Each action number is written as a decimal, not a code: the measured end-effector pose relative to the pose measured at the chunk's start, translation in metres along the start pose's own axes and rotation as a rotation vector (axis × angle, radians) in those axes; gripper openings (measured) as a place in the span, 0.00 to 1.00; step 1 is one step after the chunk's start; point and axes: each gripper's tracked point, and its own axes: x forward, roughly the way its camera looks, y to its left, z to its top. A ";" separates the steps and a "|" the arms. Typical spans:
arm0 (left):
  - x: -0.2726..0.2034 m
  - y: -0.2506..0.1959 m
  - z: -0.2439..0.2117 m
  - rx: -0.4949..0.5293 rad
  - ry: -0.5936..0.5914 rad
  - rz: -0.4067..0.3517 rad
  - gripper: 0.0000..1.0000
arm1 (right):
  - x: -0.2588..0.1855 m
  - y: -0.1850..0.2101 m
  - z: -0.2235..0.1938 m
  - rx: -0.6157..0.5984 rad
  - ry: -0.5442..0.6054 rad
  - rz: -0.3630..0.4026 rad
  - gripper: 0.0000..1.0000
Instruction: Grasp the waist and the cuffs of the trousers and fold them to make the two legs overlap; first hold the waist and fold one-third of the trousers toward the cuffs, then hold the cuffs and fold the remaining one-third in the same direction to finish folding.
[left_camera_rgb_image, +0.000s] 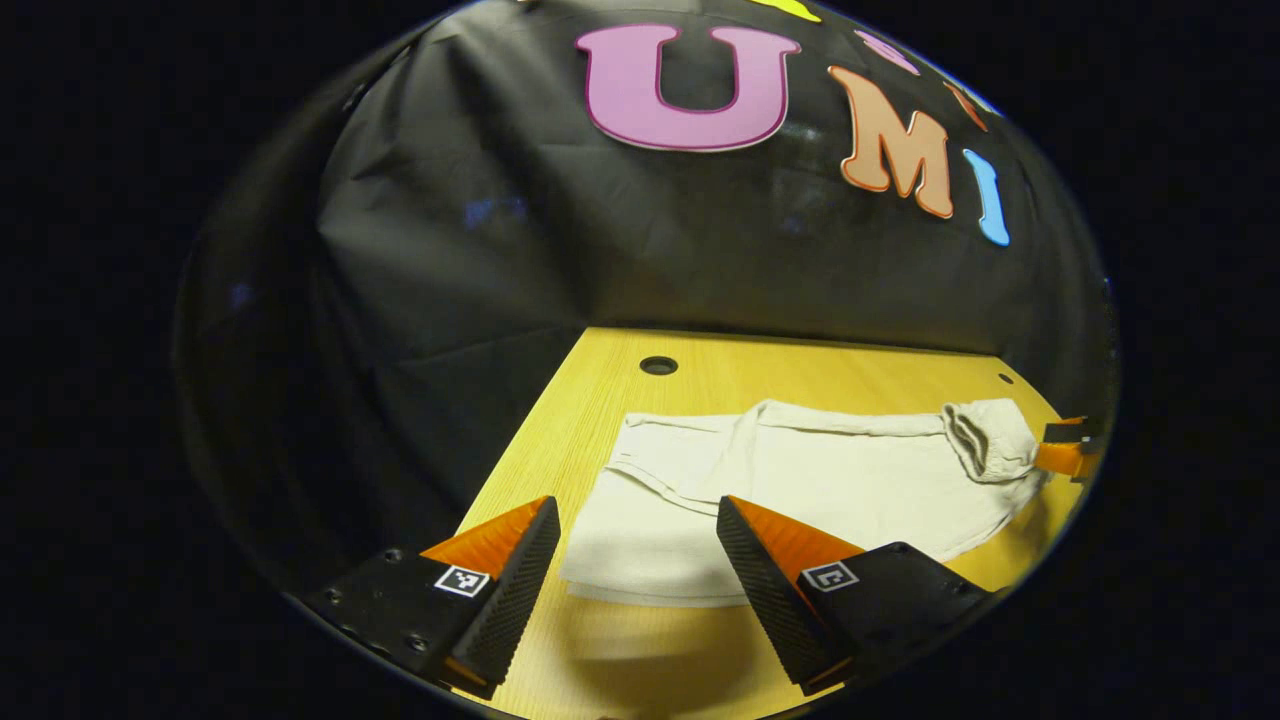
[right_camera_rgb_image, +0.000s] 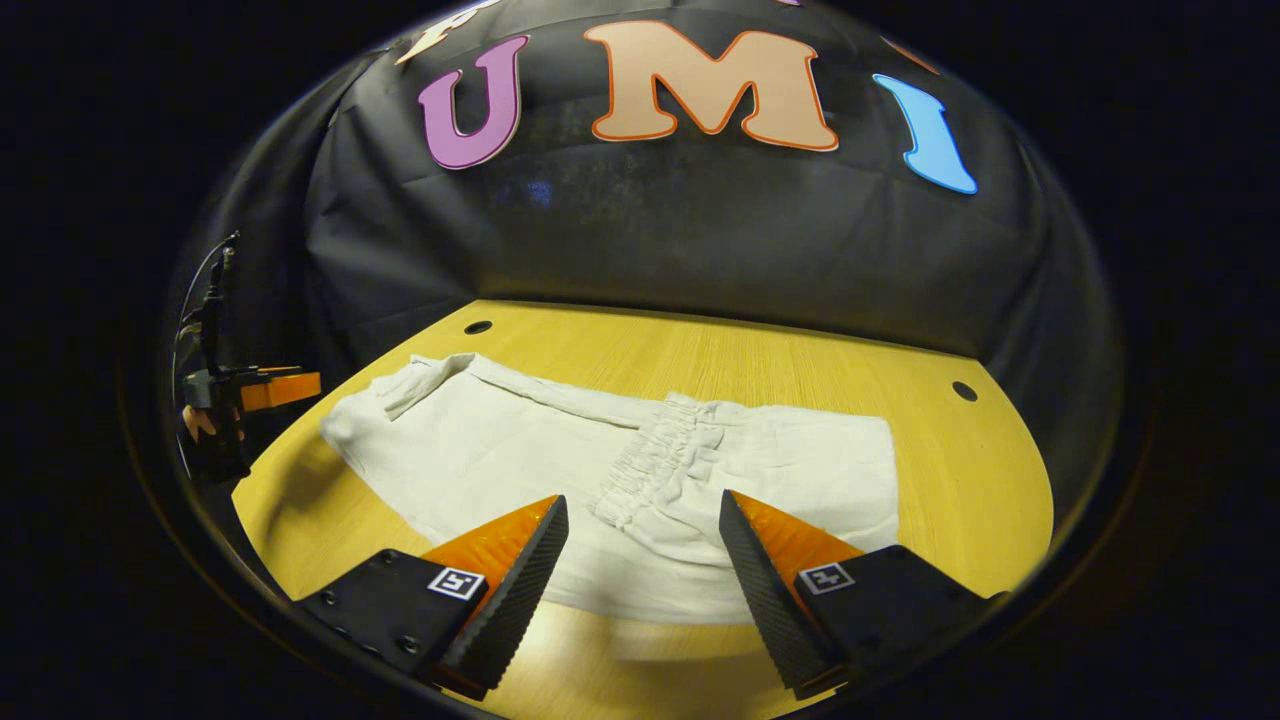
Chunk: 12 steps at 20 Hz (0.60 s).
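Left gripper view: your left gripper (left_camera_rgb_image: 638, 545) is spread wide, nothing between the fingers, held above the near edge of the table (left_camera_rgb_image: 700, 375). The trousers (left_camera_rgb_image: 800, 480) lie flat on the wood just ahead of it, pale cloth. The layered cuff end sits between and just beyond your fingertips, not touching them. The elastic waist (left_camera_rgb_image: 985, 438) is folded over onto the legs at the far right. The right gripper (left_camera_rgb_image: 1068, 448) shows at the right rim, right beside the waist fold; can't tell from here whether it touches the cloth or how its fingers stand.

Right gripper view: your right gripper (right_camera_rgb_image: 643, 545) is also wide open, holding nothing, above the table (right_camera_rgb_image: 980, 470). The trousers (right_camera_rgb_image: 640, 470) are straight ahead; the gathered waist (right_camera_rgb_image: 660, 450) runs across the middle of the cloth, on top of the legs, just beyond the gap between your fingers. The cuff end (right_camera_rgb_image: 420, 385) trails off toward the far left. The left gripper (right_camera_rgb_image: 262, 388) shows at the left rim, off the table edge and apart from the cloth, with part of a hand (right_camera_rgb_image: 200, 425) below it. Two round holes (right_camera_rgb_image: 478, 327) sit in the tabletop near the back corners.
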 end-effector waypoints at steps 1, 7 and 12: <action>0.008 0.004 -0.005 -0.003 0.014 0.009 0.96 | -0.008 -0.004 0.010 -0.007 0.000 -0.008 0.98; 0.040 0.022 -0.037 -0.015 0.094 0.060 0.97 | -0.025 0.001 0.000 -0.011 -0.007 -0.048 0.98; 0.041 0.023 -0.058 -0.030 0.174 0.038 0.97 | -0.030 -0.005 -0.001 -0.012 0.000 -0.065 0.98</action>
